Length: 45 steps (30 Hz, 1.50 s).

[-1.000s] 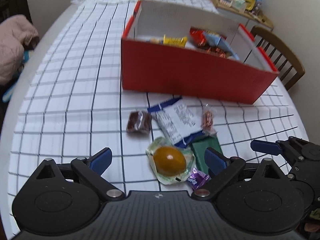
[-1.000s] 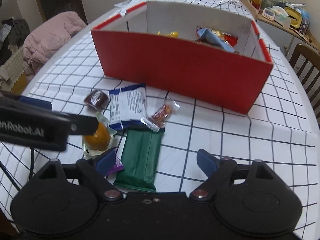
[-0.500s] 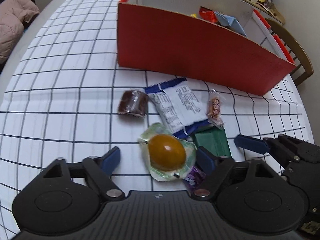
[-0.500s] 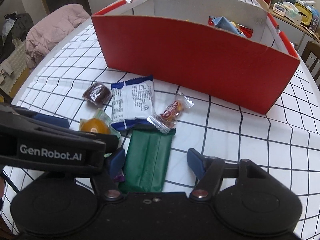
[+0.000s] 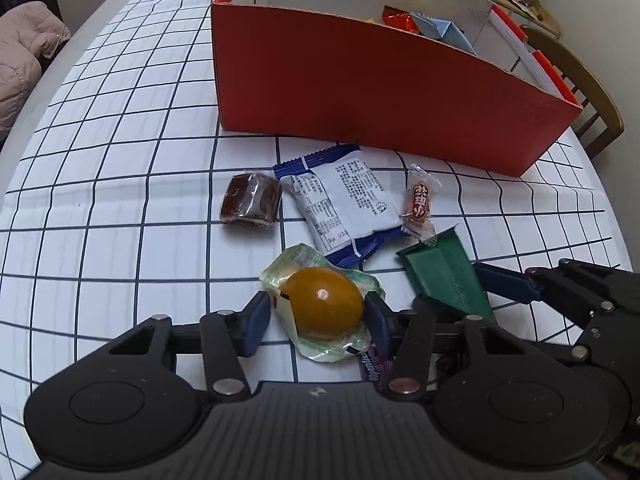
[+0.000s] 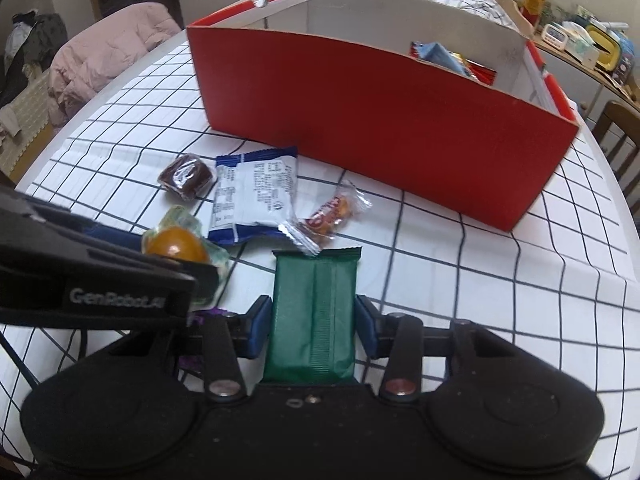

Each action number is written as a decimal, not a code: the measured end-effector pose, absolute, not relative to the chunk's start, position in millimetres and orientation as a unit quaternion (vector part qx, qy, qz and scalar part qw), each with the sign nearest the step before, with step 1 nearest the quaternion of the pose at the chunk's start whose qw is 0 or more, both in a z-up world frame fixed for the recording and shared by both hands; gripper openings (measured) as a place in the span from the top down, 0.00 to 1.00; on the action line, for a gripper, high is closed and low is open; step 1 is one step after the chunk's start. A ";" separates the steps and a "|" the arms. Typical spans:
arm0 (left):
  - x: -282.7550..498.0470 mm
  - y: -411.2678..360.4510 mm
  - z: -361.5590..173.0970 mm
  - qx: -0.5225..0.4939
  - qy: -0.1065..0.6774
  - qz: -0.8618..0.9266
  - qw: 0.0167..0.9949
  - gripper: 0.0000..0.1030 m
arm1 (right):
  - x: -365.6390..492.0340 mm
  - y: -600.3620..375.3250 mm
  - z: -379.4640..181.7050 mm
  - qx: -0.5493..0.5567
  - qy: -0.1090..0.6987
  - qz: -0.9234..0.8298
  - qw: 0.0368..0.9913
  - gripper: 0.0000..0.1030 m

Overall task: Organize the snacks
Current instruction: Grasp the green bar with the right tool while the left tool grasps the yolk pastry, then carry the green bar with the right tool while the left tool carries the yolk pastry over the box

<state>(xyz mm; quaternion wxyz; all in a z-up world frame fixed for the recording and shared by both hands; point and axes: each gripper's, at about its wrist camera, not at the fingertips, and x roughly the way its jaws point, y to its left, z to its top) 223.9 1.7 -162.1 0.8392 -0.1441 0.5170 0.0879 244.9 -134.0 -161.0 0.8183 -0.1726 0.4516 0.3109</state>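
Note:
A red box with several snacks inside stands on the checked tablecloth. In front of it lie a brown wrapped cake, a blue-white packet, a small red candy and a purple candy. My left gripper has its fingers closed against an orange egg in clear wrap. My right gripper has its fingers closed against the sides of a green bar. Both items rest low at the table.
A wooden chair stands right of the table. A pink jacket lies at the left. A shelf with clutter is at the far right. The table edge curves close on both sides.
Both grippers have moved down and forward onto the snacks. The left has closed on the egg, the right on the green bar.

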 end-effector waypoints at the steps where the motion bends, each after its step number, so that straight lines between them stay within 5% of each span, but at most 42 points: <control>1: 222.8 2.5 -161.3 -0.147 0.517 0.087 0.839 0.51 | 244.8 -136.3 -160.3 -0.169 0.452 0.309 0.819 0.58; 24: 173.2 17.0 -85.0 -0.147 0.450 0.073 0.878 0.51 | 222.8 -177.1 -74.5 -0.103 0.418 0.313 0.846 0.58; 45: 230.7 31.2 -16.3 -0.118 0.395 0.077 0.908 0.51 | 288.7 -163.4 -8.6 -0.100 0.363 0.302 0.876 0.58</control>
